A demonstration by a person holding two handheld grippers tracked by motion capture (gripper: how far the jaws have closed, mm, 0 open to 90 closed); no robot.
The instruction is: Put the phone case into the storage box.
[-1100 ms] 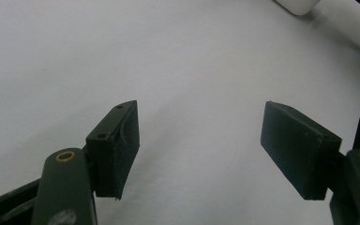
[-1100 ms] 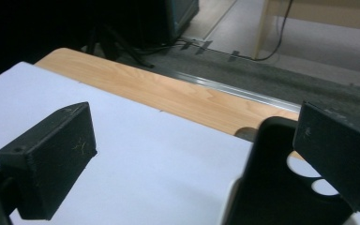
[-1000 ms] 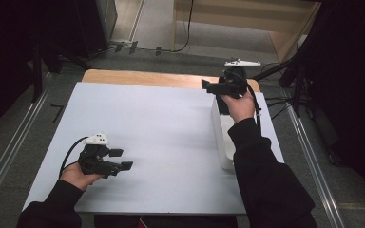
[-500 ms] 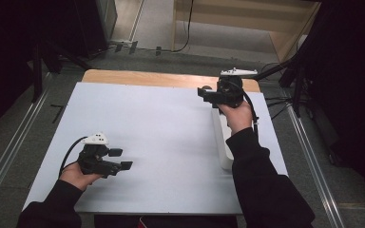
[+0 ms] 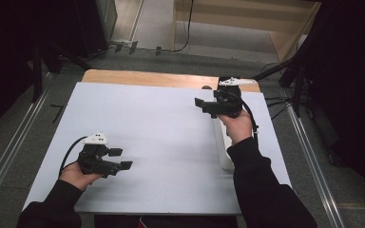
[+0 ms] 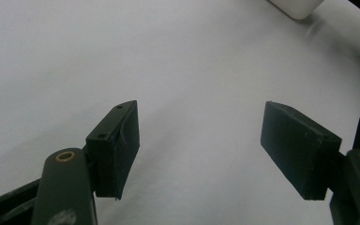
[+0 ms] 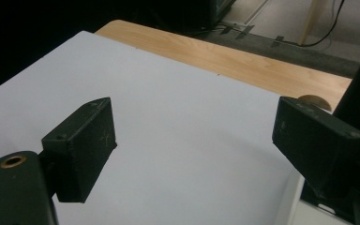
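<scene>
My left gripper (image 5: 121, 158) rests low over the near left part of the white board (image 5: 161, 142), open, with nothing between its jaws. In the left gripper view it (image 6: 199, 140) looks across bare white surface. My right gripper (image 5: 203, 108) hovers over the far right part of the board and points left. It is open and empty, and its jaws have just been closing a little. The right gripper view shows it (image 7: 194, 136) above the board. A long white block (image 5: 222, 147) lies along the board's right side, partly under my right forearm; its end (image 6: 297, 5) appears in the left gripper view.
A strip of wooden tabletop (image 5: 147, 78) shows behind the board, also (image 7: 243, 58) in the right gripper view. A small round brown thing (image 7: 314, 101) sits at the board's far edge. Metal rails (image 5: 9, 147) run along the floor on both sides.
My right gripper has come left and slightly nearer from above the far right corner. The left gripper has stayed where it was.
</scene>
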